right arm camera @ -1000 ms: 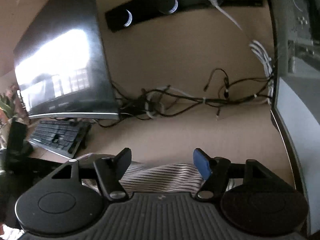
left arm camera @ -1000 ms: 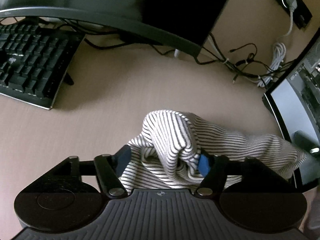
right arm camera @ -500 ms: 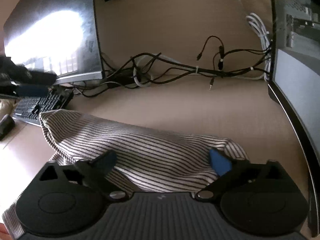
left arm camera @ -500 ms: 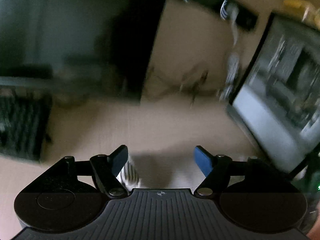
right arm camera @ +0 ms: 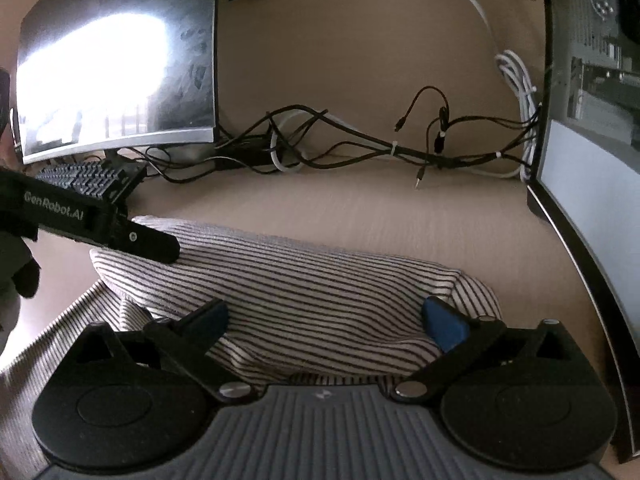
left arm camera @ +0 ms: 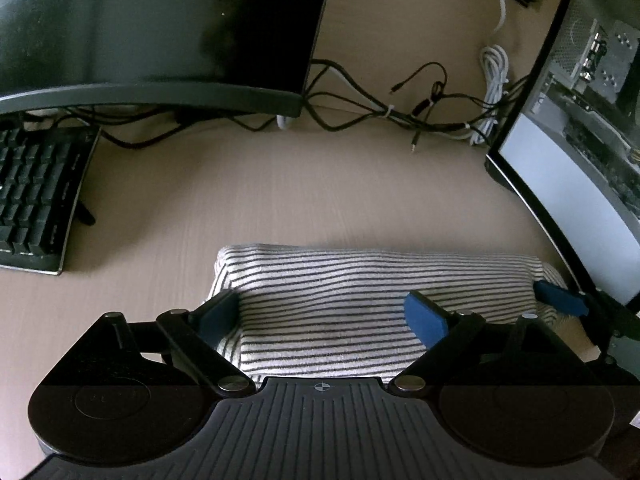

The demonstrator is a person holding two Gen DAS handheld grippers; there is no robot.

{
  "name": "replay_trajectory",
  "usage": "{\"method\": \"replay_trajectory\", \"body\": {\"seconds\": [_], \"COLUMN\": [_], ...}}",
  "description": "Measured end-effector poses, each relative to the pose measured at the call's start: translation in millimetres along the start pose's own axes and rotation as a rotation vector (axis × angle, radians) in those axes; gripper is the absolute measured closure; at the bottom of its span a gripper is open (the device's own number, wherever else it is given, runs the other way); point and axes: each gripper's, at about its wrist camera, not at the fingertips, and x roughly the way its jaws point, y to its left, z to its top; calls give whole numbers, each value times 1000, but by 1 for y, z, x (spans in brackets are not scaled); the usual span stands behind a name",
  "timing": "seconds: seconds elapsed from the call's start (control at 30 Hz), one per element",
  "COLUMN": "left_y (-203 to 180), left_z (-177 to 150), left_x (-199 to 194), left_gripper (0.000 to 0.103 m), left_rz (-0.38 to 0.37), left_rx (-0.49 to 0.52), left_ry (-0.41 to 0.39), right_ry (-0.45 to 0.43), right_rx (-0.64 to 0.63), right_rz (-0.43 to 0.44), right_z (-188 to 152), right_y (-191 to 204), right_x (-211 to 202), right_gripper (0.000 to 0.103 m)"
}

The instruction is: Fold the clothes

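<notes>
A white garment with thin dark stripes (left arm camera: 360,280) lies folded in a long flat band on the beige desk (left arm camera: 280,184). My left gripper (left arm camera: 320,316) hovers over its left half. Its jaws are opening and stand wide, the left pad beside the cloth's left edge, neither pad pressing on it. In the right wrist view the same garment (right arm camera: 300,284) lies under my right gripper (right arm camera: 326,320), which is wide open over the cloth's right end. One of the left gripper's fingers (right arm camera: 152,240) reaches over the cloth's far left corner.
A black keyboard (left arm camera: 36,200) sits at the left under a dark curved monitor (left arm camera: 160,32). Tangled cables (left arm camera: 400,116) run along the back wall. A second screen (left arm camera: 568,184) stands close to the garment's right end.
A second ago the left gripper was shut on bunched-up cloth; now its jaws have spread and the cloth lies flat. The right gripper has come down over the garment with wider jaws.
</notes>
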Motion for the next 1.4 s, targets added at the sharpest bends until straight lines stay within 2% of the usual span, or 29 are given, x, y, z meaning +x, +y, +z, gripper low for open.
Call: {"method": "replay_trajectory", "body": {"seconds": [0.73, 1.4], "left_y": [1, 5], "left_z": [-5, -11], "left_x": [2, 0], "left_gripper": [3, 0], "left_rz": [-3, 17], "left_rx": [34, 6], "left_ry": [3, 19], "right_ry": [-7, -7], "right_rx": [-74, -76], "right_rz": [-41, -32], "right_z": [-1, -1], "right_y": [12, 10], "right_x": [-4, -5], "right_gripper": [0, 0]}}
